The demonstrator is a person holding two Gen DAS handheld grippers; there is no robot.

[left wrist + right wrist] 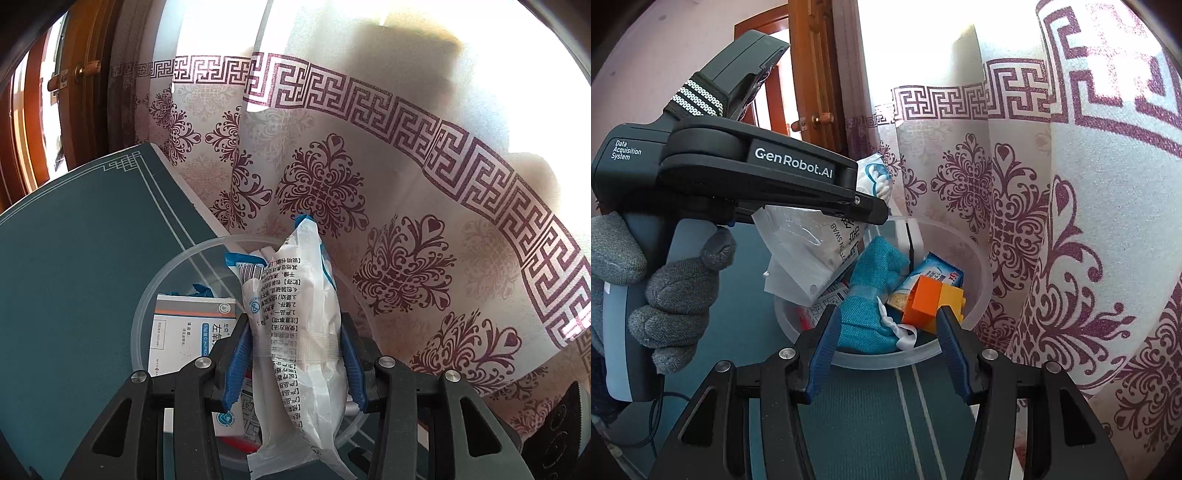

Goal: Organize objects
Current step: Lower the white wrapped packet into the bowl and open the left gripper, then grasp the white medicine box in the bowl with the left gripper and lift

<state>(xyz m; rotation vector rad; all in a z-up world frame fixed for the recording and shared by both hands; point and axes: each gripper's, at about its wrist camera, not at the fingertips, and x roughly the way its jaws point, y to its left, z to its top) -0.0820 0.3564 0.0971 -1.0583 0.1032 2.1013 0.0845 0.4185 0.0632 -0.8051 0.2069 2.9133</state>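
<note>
item: cotton swab packet (295, 332), white plastic with black print, soft and crinkled; held in the left claw (295, 343), whose blue pads are clamped on its sides about midway along. location: directly above the clear round tub (177, 266), which sits on the teal tabletop (74, 258) just beside the patterned curtain (406, 221). long axis: runs away from the claw along its pointing line, far end tipped toward the curtain, near end hanging down under the wrist. in the right wrist view the same packet (809, 251) hangs slanted over the tub's left half, lower corner at or inside the rim (886, 360). tub contents: white medicine box (184, 332), teal cloth bundle (875, 295), blue snack wrapper (934, 275), orange block (923, 302) against a yellow block (951, 299). right claw (884, 350): jaws apart, nothing between them, stationed at the near rim. judgement: left hand is the nearer and the only one loaded; the packet's way into the tub is straight down, so release looks like the step in hand; a long packet may rest propped on the box rather than lie flat
</note>
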